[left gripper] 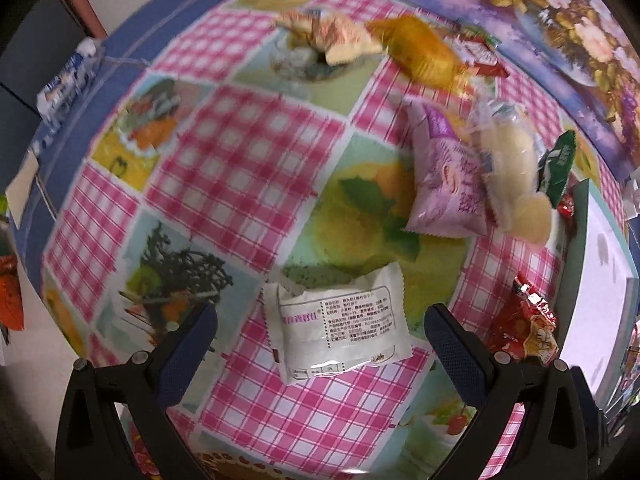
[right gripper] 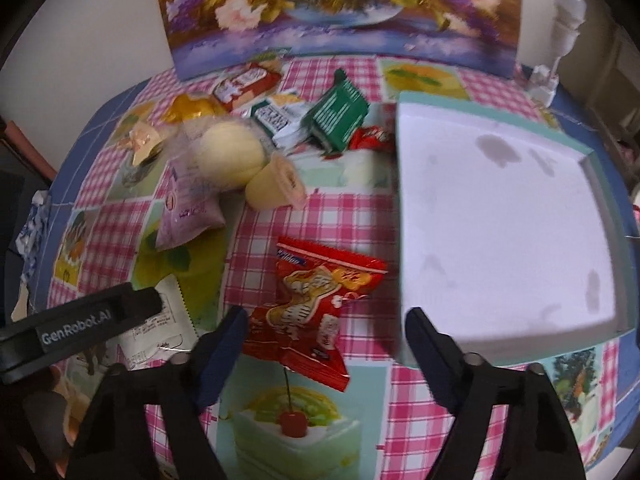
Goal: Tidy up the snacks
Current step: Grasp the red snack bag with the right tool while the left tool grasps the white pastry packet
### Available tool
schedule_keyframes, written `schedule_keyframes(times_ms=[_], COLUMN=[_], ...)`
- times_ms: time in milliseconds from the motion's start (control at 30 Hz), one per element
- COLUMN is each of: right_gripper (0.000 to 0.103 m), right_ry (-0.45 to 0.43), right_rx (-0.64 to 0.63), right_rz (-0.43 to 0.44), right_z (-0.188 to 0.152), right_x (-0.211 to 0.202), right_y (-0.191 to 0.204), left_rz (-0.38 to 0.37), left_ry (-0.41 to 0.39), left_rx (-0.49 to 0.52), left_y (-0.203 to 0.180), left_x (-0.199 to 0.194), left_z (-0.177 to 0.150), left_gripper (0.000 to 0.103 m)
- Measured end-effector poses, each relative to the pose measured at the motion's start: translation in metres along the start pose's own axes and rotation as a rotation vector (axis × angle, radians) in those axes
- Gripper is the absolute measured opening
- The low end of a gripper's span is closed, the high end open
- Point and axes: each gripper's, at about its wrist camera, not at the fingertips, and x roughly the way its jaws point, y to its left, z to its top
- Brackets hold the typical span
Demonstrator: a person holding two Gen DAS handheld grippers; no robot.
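Observation:
A white snack packet (left gripper: 340,322) lies print-up on the checked tablecloth, between the spread fingers of my open left gripper (left gripper: 320,332). A red snack packet (right gripper: 316,308) lies between the fingers of my open right gripper (right gripper: 326,332); nothing is held. Right of it stands a shallow white box with a teal rim (right gripper: 504,216), its inside bare. Further back lie a purple packet (left gripper: 444,176), a clear bag of pale buns (left gripper: 508,160), a yellow jelly cup (right gripper: 276,184), an orange packet (left gripper: 420,50), green packets (right gripper: 336,116) and a red-white packet (right gripper: 246,84).
A flower painting (right gripper: 340,12) stands at the back edge of the table. A blue-white wrapper (left gripper: 68,80) lies at the table's left edge. A white bottle-like object (right gripper: 560,36) stands at the back right. The left gripper's black body (right gripper: 80,328) shows in the right wrist view.

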Motion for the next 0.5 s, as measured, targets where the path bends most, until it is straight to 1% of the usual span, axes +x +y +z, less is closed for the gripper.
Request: schedule_keyframes(times_ms=[33,200,267,300,333,500], right_gripper=[0.080,0.078,0.073,0.067,0.064,0.064], right_ry=[-0.012,-0.016,-0.014,-0.003,0.008,0.025], right_rx=[-0.008,-0.022,-0.026,-0.024,-0.022,-0.022], right_rz=[-0.016,-0.016,-0.006,0.011,0.023,0.016], right_z=[0.001,0.003,0.004,0.004,0.004,0.006], right_x=[0.000,0.002,0.003,0.004,0.006,0.012], right_y=[0.001,0.005,0.005,0.005,0.006,0.008], left_rz=[-0.003,0.006,0.000,0.000,0.001,0.010], left_ry=[0.012,0.040,0.045,0.046,0.045,0.045], left_rx=[0.000,0.008,0.004,0.005,0.008,0.015], left_y=[-0.001,-0.005,-0.005,-0.006,-0.006,-0.013], left_x=[0.004,0.016,0.021,0.022,0.024,0.030], left_z=[0.000,-0.001,0.002,0.002,0.002,0.003], left_gripper=[0.103,0.103,0.103,0.102,0.102,0.101])
